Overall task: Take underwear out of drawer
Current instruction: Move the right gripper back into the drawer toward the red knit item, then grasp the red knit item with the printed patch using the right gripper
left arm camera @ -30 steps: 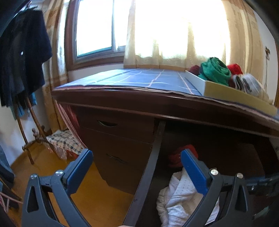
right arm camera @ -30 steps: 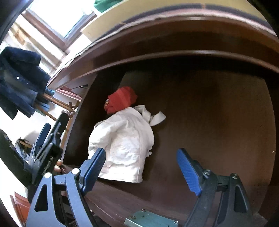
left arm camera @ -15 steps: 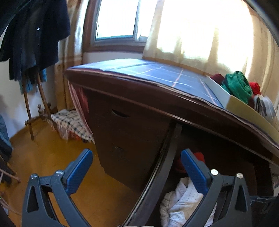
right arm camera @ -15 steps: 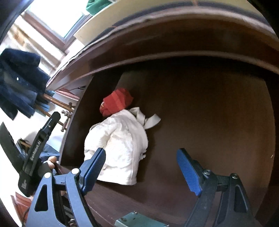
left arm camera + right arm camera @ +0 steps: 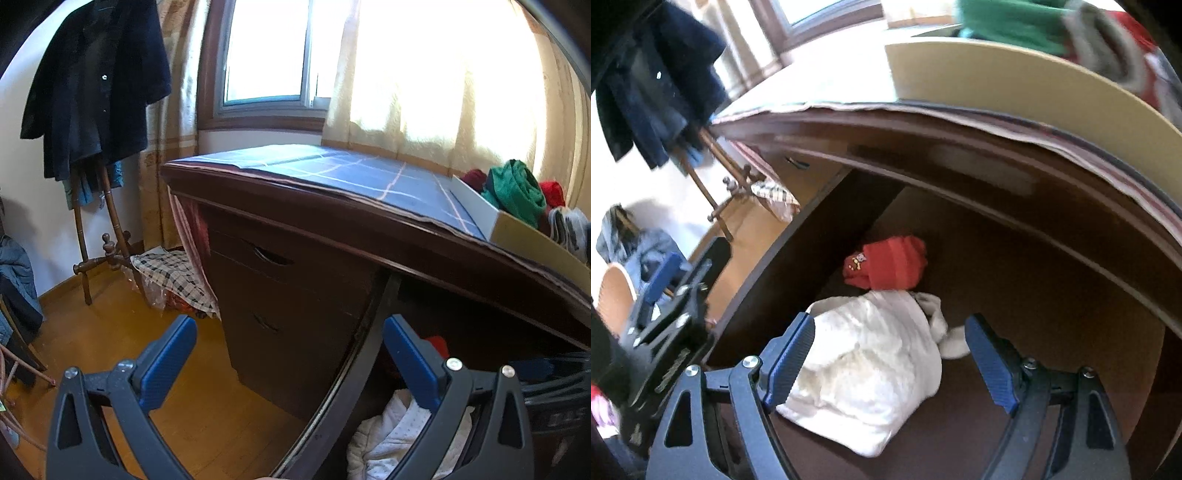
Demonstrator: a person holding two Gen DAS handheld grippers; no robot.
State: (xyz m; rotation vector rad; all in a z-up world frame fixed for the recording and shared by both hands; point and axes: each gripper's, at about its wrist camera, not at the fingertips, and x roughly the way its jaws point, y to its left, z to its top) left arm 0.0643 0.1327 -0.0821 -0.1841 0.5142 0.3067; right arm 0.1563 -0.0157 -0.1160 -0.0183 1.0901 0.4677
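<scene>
drawer: the drawer [image 5: 1015, 295] is pulled out under the desk top, dark wood floor mostly bare, so contents are reachable from above
white bundle: the white bundle [image 5: 871, 365] lies on the drawer floor near the left wall, at 6 o'clock of the red piece and touching it; likely the underwear to take, folded loose
red piece: the red piece [image 5: 886, 264] is rolled up and sits deeper in, toward the back-left corner
right gripper: the right gripper [image 5: 890, 354] has jaws spread wide with nothing pinched; tips straddle the white bundle from above, apparently lining up for a grab
left gripper: the left gripper [image 5: 290, 354] has jaws apart and empty; it hangs outside at the drawer's left side rail [image 5: 354, 354], seemingly parked out of the way
tray: a cardboard tray [image 5: 524, 236] on the desk top at 2 o'clock holds rolled green [image 5: 515, 190] and red clothes, probable drop spot
step: judged as reach-in, no contact yet
risk: soft cloth could slip or drag the red piece along
</scene>
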